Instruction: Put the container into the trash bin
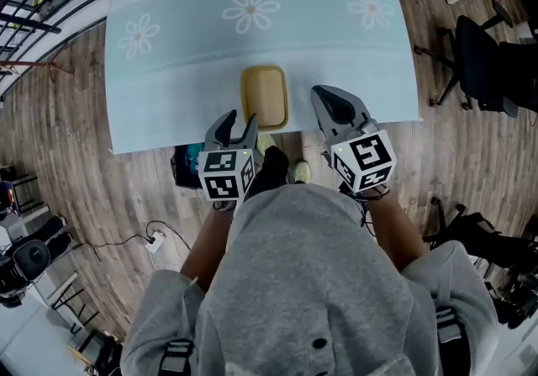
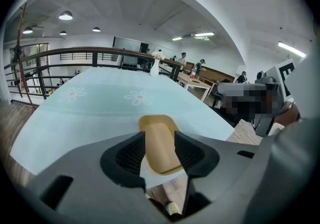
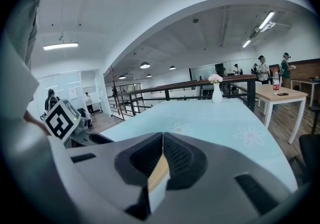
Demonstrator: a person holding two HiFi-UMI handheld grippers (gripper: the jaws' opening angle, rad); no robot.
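Note:
A tan, shallow container [image 1: 264, 97] lies on the pale blue flowered tablecloth [image 1: 185, 46], close to the table's near edge. My left gripper [image 1: 236, 125] hovers just short of that edge, left of the container, and is open. In the left gripper view the container [image 2: 159, 140] shows through the gap of the left gripper [image 2: 160, 154], beyond the pads and not touched. My right gripper [image 1: 334, 107] is at the container's right and is shut, with nothing held. In the right gripper view the right gripper [image 3: 163, 154] has its pads together. A dark bin-like object [image 1: 185, 168] sits under the table edge.
An office chair [image 1: 479, 63] stands right of the table on the wood floor. A cable and a power strip [image 1: 155, 240] lie at the lower left. A white vase [image 3: 216, 92] and a railing are at the table's far end. The person's shoe [image 1: 301, 171] is below the edge.

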